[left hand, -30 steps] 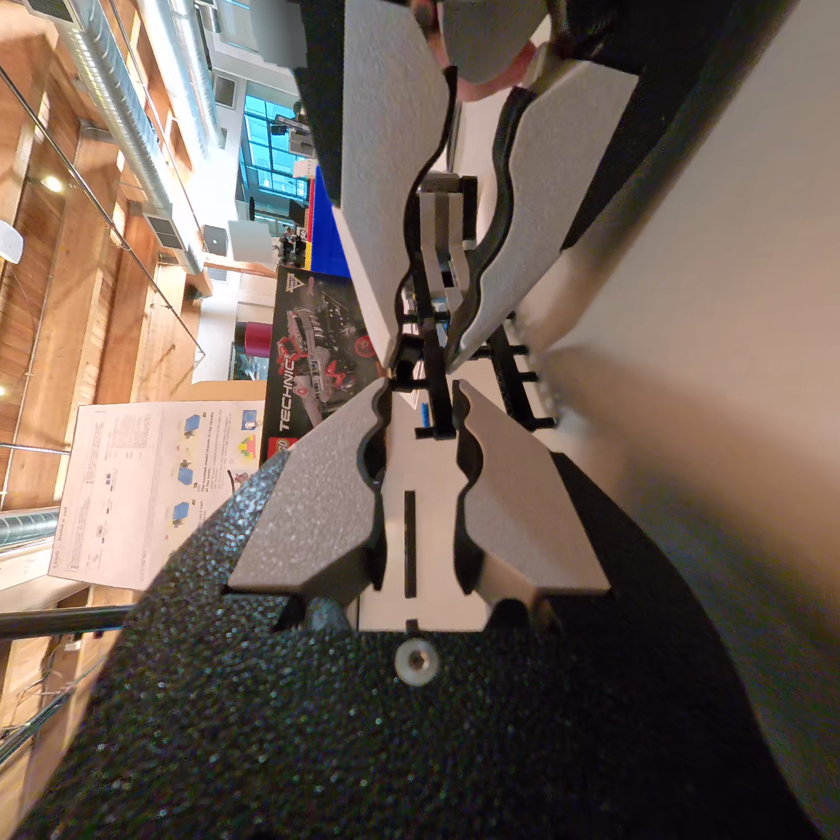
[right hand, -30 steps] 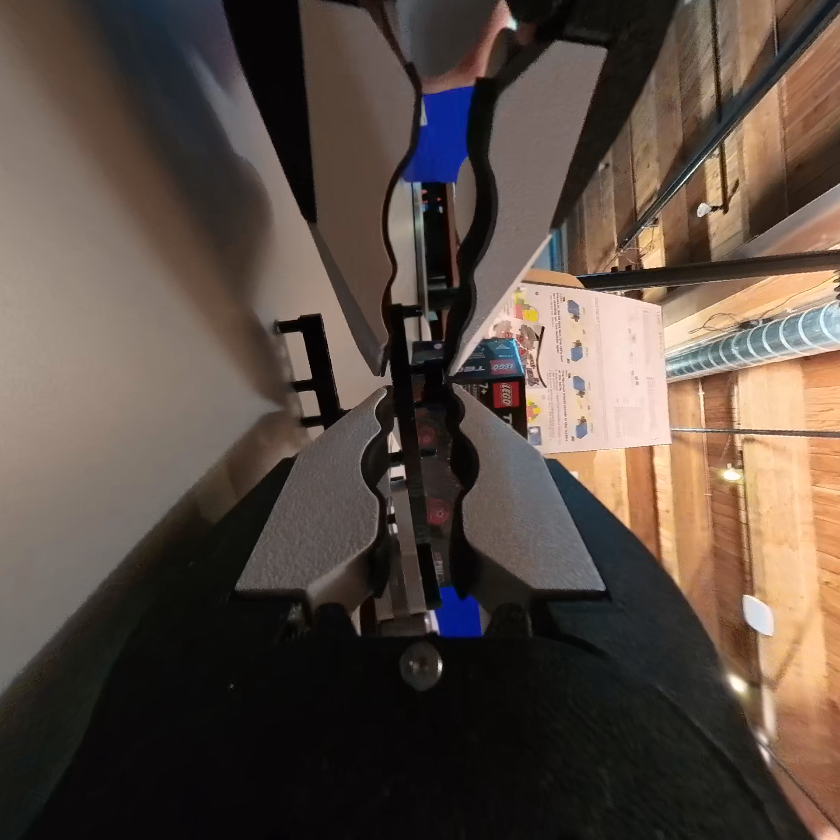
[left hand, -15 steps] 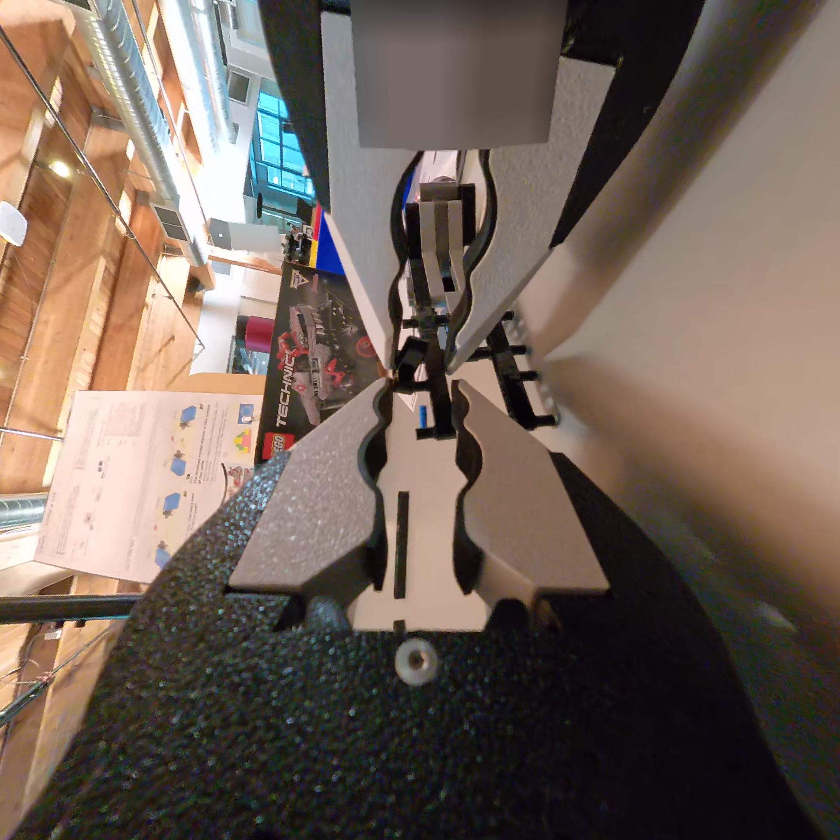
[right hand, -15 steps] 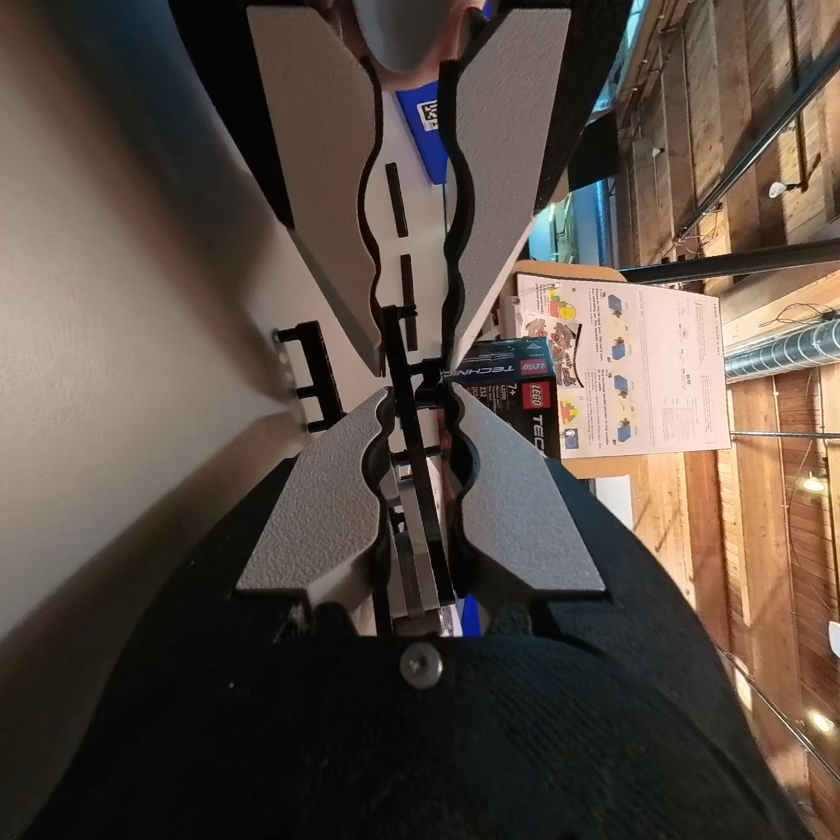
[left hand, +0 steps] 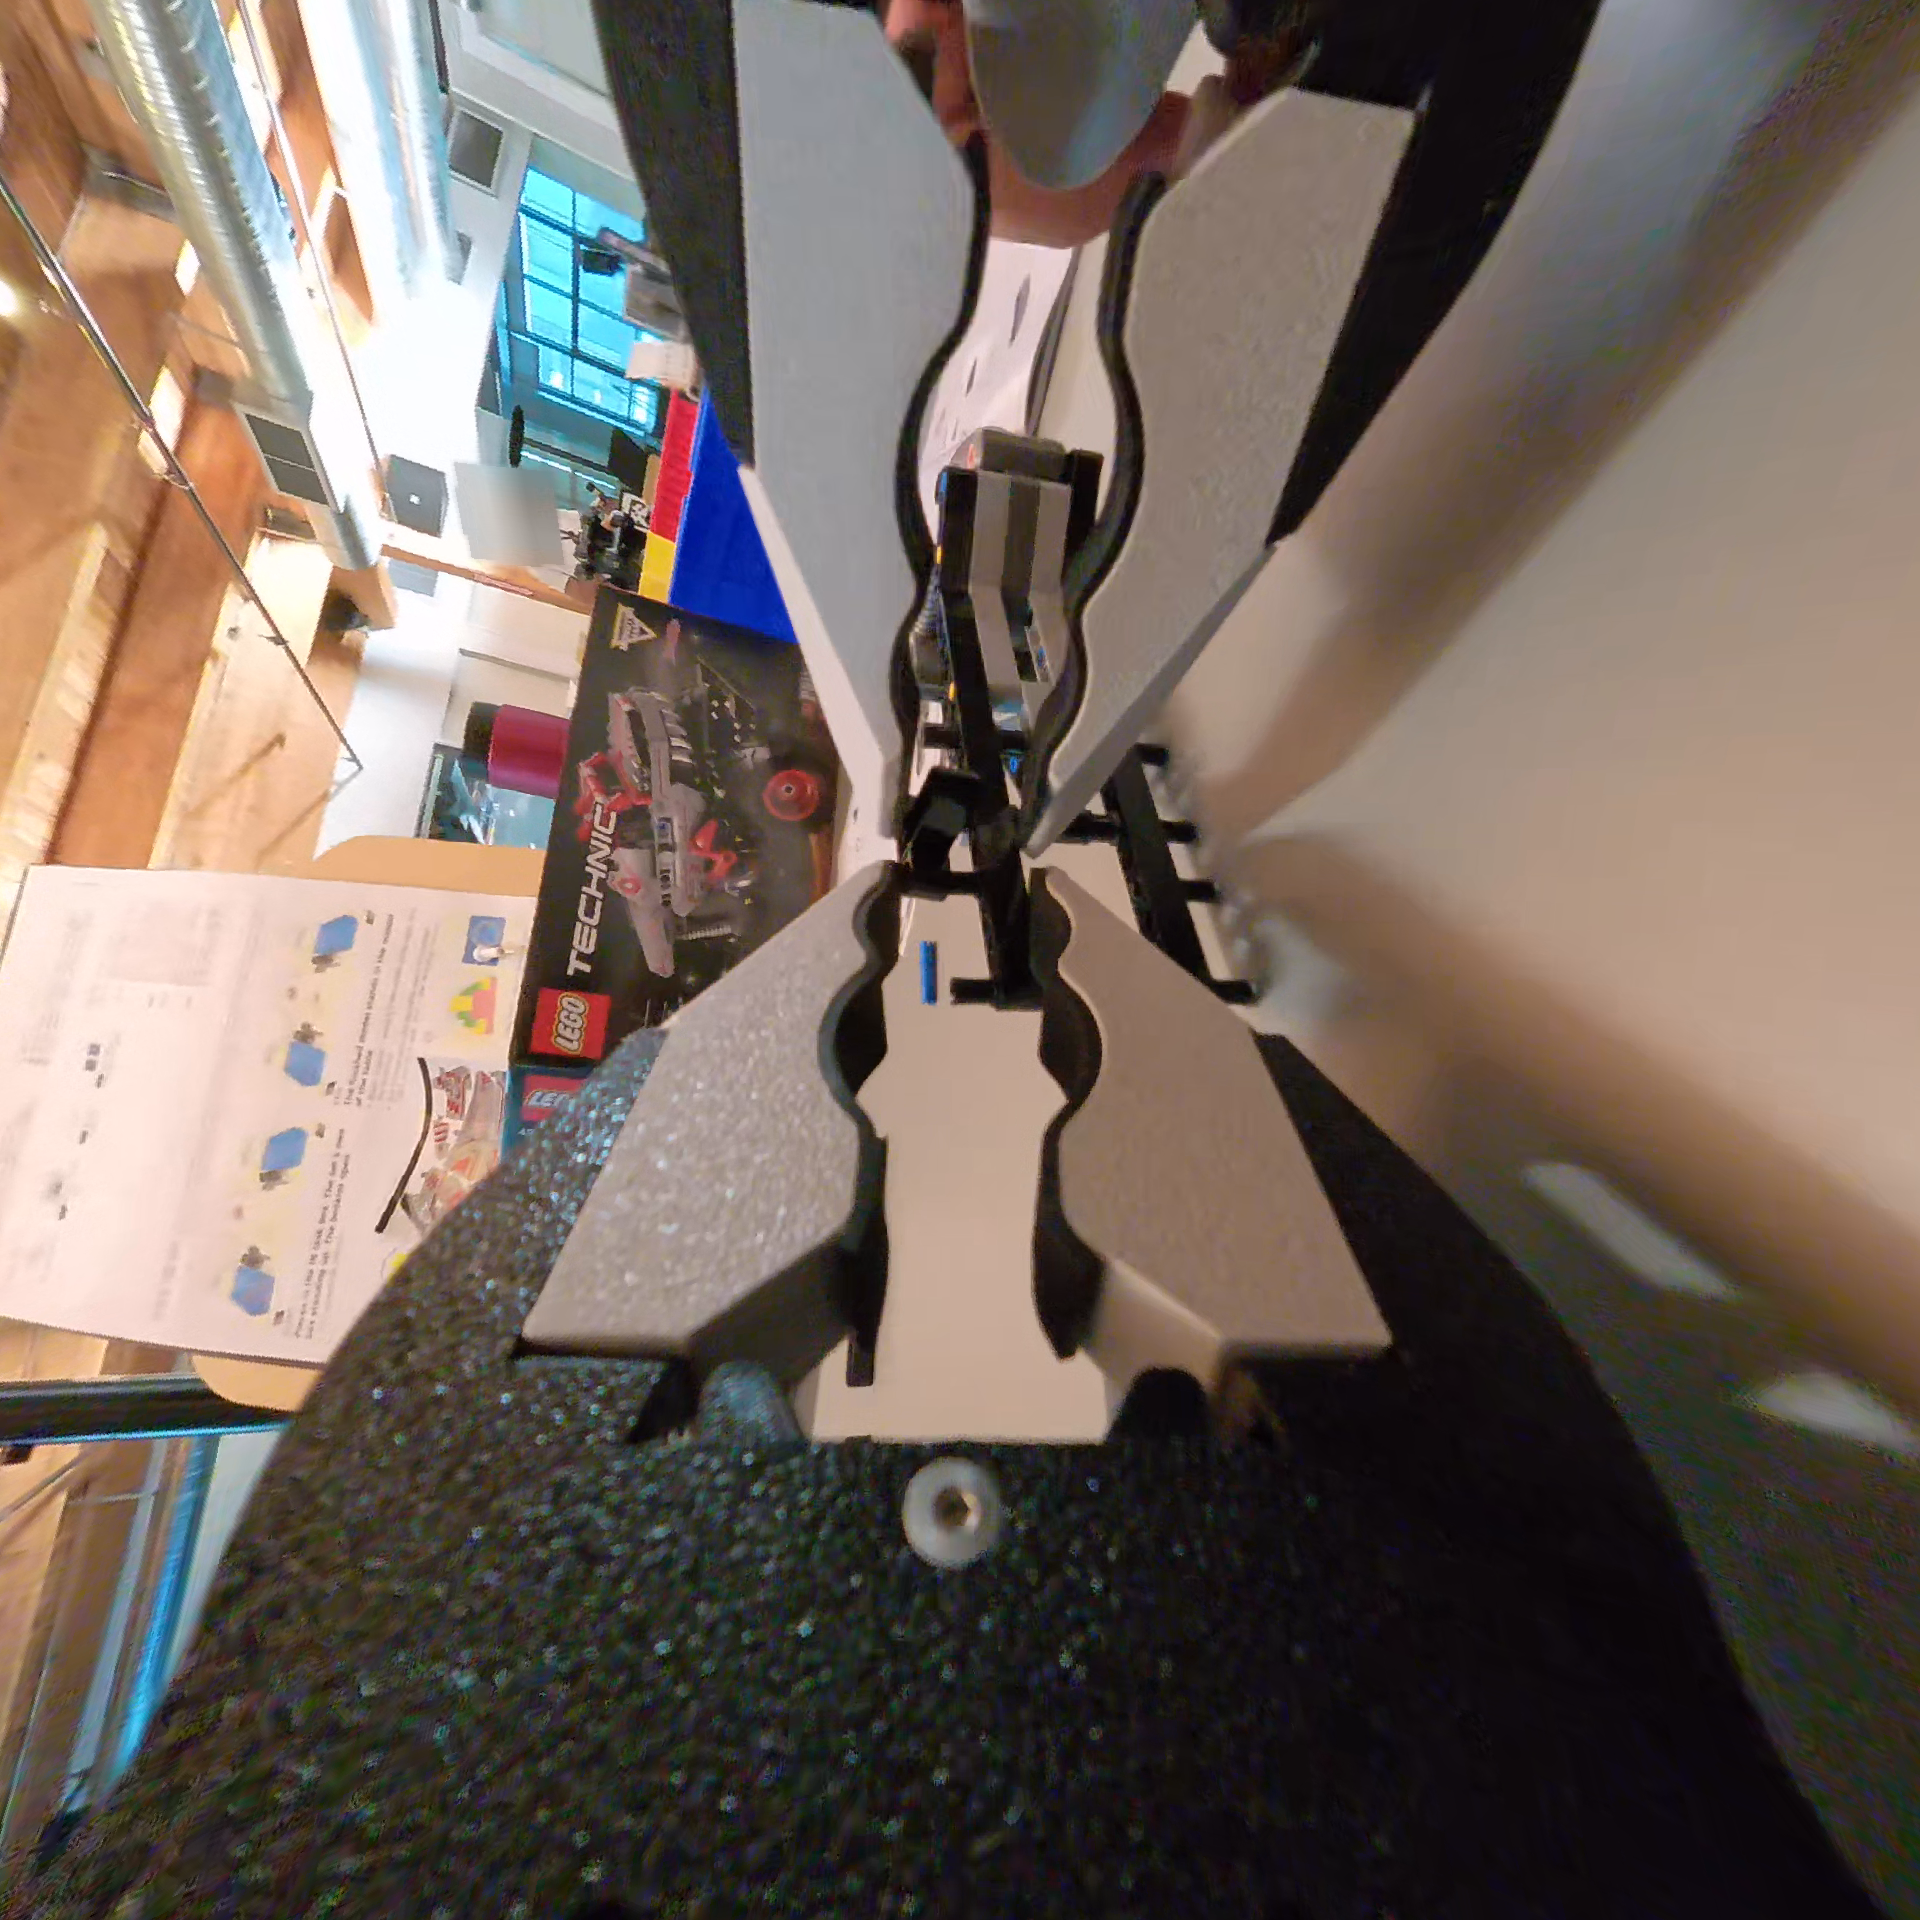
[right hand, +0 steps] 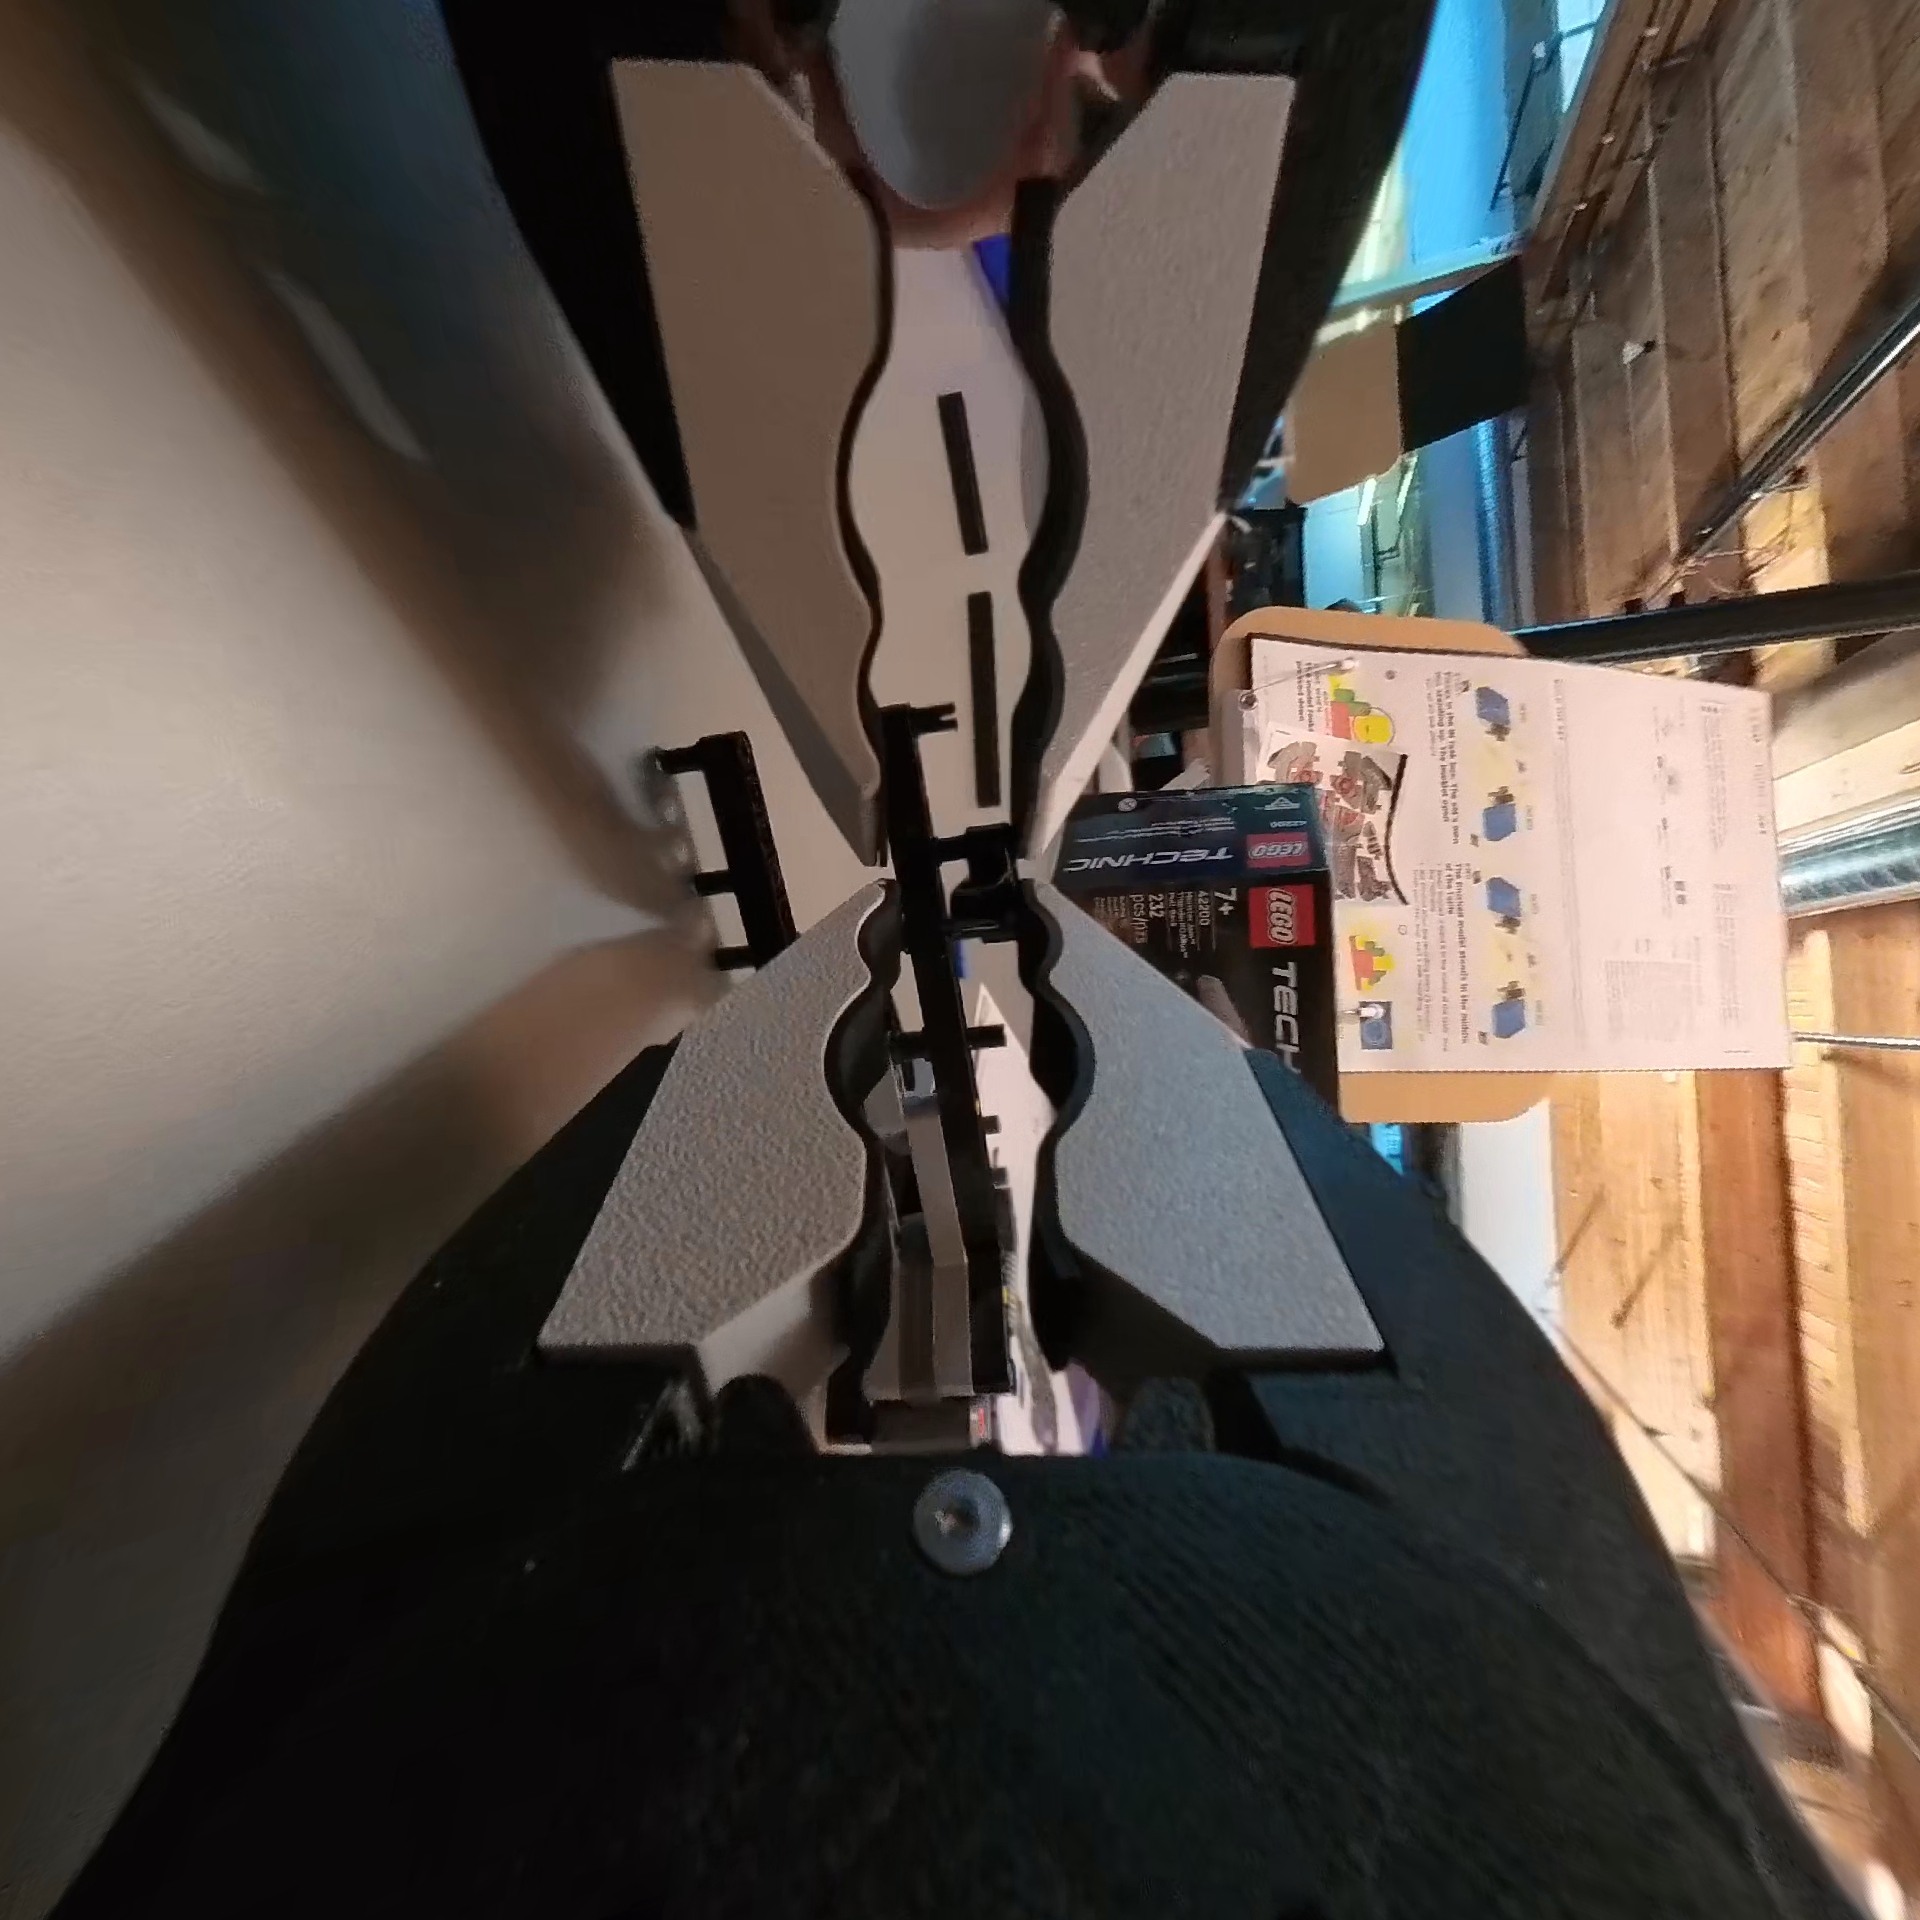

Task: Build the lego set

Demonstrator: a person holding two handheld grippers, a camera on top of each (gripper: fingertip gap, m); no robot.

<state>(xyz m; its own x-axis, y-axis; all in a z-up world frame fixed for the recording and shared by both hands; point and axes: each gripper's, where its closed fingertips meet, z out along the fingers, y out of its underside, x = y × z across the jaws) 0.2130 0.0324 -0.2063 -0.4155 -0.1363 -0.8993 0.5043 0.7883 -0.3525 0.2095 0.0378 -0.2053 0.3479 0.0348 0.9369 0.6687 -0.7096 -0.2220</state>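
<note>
My two grippers meet tip to tip just above the white table [left hand: 1558, 727], and both views are rolled sideways. My right gripper [right hand: 956, 894] is shut on a lego assembly [right hand: 951, 1195] made of a long black beam and grey parts. The same assembly shows between its fingers in the left wrist view [left hand: 1013, 582]. My left gripper [left hand: 961, 883] closes its tips on the small black connector [left hand: 951, 826] and on the beam end at the assembly's front. The connector also shows in the right wrist view [right hand: 982, 868]. How tightly the left tips pinch it is partly hidden.
A loose black beam with pins [left hand: 1153, 862] lies on the table beside the tips, and it also shows in the right wrist view [right hand: 738, 852]. A small blue pin [left hand: 928, 971] lies under my left fingers. The lego box [left hand: 675, 831] and an instruction sheet [left hand: 239, 1101] stand behind. My two grippers' fingertips are within a few centimetres of each other.
Both grippers have stayed tip to tip on the assembly with the same finger gaps. The pair has swung a little, so the box and sheet have shifted in both views.
</note>
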